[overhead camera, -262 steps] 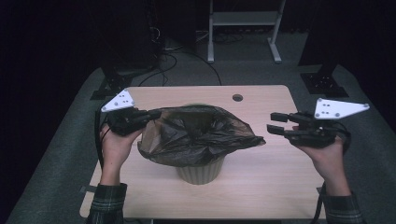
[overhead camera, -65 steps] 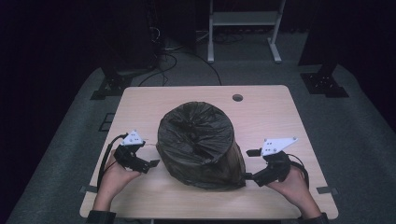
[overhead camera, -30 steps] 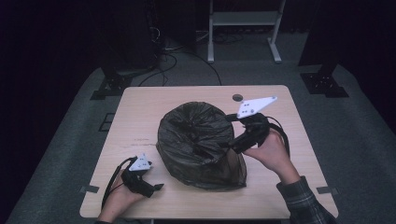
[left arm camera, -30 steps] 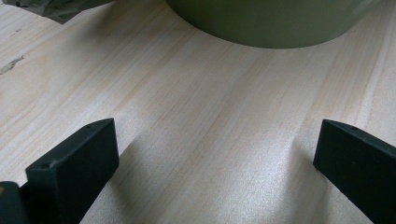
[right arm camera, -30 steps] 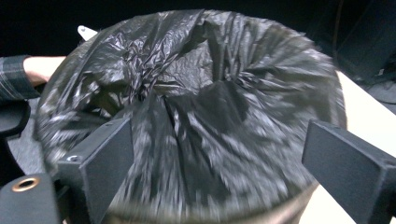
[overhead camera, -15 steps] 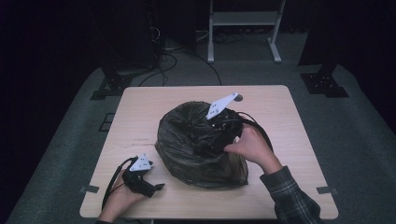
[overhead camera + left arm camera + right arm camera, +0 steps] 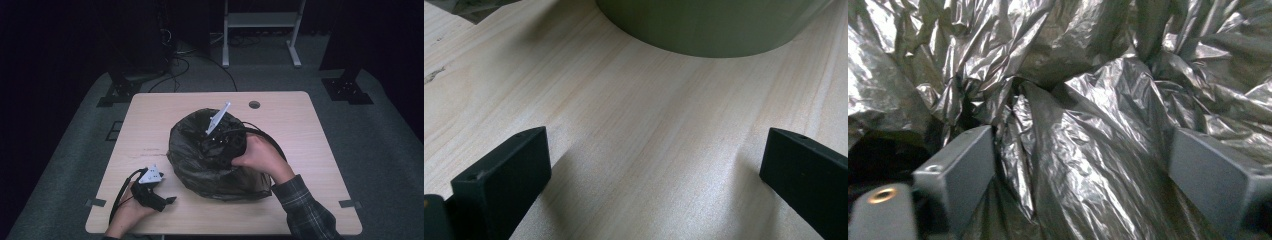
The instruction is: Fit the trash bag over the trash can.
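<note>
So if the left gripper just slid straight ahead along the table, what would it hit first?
Probably the pale green bin: the open left gripper points at its base across bare table, nothing between.

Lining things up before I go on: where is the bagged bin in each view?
High view: bagged bin mid-table, right gripper in its top.
Left gripper view: pale green wall, top edge.
Right gripper view: crumpled bag between the fingers.
Shared landmark: wooden table.

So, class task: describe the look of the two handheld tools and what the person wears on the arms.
Each tool, left tool and right tool, is black with a pale grey three-cornered plate on top and a black cable trailing off. Their jaws are flat black blocks. The right arm wears a dark plaid sleeve.
</note>
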Available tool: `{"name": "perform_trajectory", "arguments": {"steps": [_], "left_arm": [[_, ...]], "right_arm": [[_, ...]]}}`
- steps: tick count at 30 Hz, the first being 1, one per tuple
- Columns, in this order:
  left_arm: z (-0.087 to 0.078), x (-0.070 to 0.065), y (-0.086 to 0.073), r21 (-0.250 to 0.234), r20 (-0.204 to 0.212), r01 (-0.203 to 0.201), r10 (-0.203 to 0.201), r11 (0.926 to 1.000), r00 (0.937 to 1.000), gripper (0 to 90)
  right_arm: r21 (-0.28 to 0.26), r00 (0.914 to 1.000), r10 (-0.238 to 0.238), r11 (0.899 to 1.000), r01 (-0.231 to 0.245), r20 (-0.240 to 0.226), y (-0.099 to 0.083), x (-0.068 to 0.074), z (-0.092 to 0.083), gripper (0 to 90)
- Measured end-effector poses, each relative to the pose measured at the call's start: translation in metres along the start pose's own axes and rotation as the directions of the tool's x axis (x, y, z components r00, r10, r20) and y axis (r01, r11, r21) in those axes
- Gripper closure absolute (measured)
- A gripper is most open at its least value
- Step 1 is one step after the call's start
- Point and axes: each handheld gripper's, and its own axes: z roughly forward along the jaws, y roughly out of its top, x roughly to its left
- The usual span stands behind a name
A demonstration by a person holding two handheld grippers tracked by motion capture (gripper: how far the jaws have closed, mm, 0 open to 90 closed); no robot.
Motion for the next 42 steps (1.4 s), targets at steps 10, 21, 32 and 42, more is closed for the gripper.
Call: {"name": "perform_trajectory", "arguments": {"steps": [10, 21, 32, 42], "left_arm": [[0.000, 0.000, 0.000, -0.002, 0.003, -0.003, 0.003, 1.0000, 1.0000, 0.0], [0.000, 0.000, 0.000, -0.002, 0.002, -0.002, 0.002, 1.0000, 1.0000, 0.0], [0.000, 0.000, 0.000, 0.000, 0.002, -0.002, 0.002, 1.0000, 1.0000, 0.0], [0.000, 0.000, 0.000, -0.001, 0.002, -0.003, 0.003, 1.0000, 1.0000, 0.0]], "right_arm": [[-0.054, 1.0000, 0.001, 0.999, -0.001, 0.008, -0.001, 0.000, -0.010, 12.2], [-0.227, 0.9989, -0.014, 0.974, 0.023, 0.044, 0.022, 0.004, -0.038, 12.2], [-0.224, 0.9994, -0.023, 0.974, 0.029, 0.025, 0.063, 0.002, -0.008, 9.9], [-0.056, 0.9999, -0.011, 0.998, 0.011, 0.004, 0.074, 0.001, 0.034, 8.9]]}}
